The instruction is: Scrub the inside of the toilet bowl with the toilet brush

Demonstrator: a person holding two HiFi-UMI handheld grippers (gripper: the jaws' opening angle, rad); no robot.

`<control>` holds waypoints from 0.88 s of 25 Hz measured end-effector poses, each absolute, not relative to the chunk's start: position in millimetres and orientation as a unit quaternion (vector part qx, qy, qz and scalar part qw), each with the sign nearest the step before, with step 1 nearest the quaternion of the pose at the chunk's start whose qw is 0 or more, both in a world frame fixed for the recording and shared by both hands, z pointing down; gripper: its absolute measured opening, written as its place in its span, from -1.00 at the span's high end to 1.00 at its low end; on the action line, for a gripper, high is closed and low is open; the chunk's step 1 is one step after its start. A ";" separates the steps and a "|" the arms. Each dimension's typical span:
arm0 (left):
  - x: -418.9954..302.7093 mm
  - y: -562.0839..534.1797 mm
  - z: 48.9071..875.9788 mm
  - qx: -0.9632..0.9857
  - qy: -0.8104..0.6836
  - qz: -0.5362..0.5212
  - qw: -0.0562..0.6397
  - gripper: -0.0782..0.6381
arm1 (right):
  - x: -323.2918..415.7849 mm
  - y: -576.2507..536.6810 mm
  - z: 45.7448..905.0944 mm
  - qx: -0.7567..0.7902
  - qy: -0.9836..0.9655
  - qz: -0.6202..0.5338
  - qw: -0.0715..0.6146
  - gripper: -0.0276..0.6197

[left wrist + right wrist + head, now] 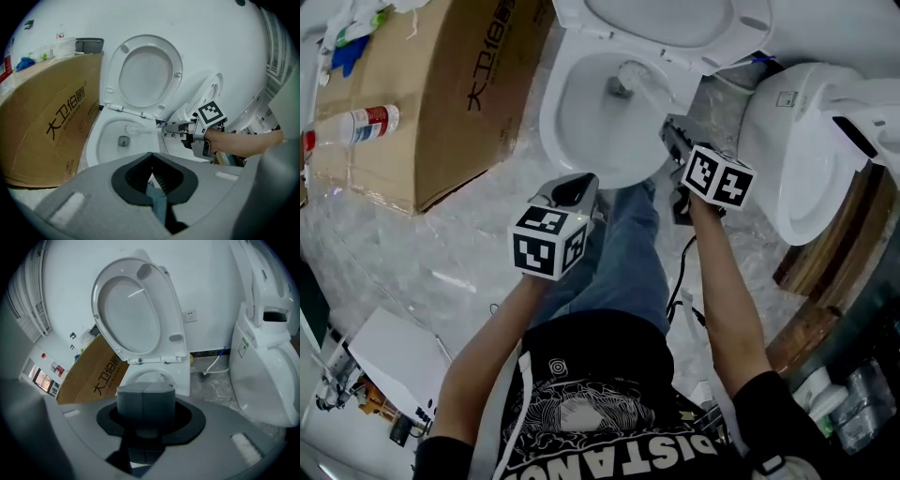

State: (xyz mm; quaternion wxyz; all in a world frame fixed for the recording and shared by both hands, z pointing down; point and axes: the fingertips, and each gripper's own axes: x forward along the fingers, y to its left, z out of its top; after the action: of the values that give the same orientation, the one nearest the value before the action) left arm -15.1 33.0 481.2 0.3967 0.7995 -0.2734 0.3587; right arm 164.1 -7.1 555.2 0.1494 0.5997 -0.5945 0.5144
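Note:
The white toilet bowl (555, 117) stands open, its seat and lid (131, 310) raised. A white toilet brush (630, 75) has its head low inside the bowl near the drain, and the handle slants back to my right gripper (673, 139), which is shut on it at the bowl's right rim. The left gripper view shows the same brush (130, 129) and the right gripper (171, 127) holding it. In the right gripper view the right gripper (145, 397) has its pads pressed together and the handle is hidden. My left gripper (574, 192) hangs shut and empty in front of the bowl, above the person's jeans.
A large cardboard box (459, 84) lies left of the bowl, with a spray can (356, 124) beside it. A second white toilet (806, 141) stands close on the right, and a hose (216, 363) runs along the wall between them. Wooden boards (825, 272) lean at the right.

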 end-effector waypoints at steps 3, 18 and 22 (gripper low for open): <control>-10.0 33.7 478.3 0.808 -0.260 0.364 0.385 0.79 | 171.9 14.1 552.4 0.612 -0.579 0.519 0.147 0.41; -9.2 57.9 470.4 0.829 -0.217 0.360 0.370 0.79 | 133.5 116.5 545.0 0.610 -0.544 0.553 0.159 0.41; -14.0 61.3 472.5 0.826 -0.219 0.356 0.378 0.79 | 113.4 139.4 544.8 0.590 -0.543 0.570 0.177 0.41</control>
State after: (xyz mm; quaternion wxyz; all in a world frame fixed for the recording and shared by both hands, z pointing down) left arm -14.0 61.3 472.5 0.3776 0.8262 -0.2194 0.3560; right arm 113.4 139.4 544.8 0.1770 0.5899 -0.5435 0.5704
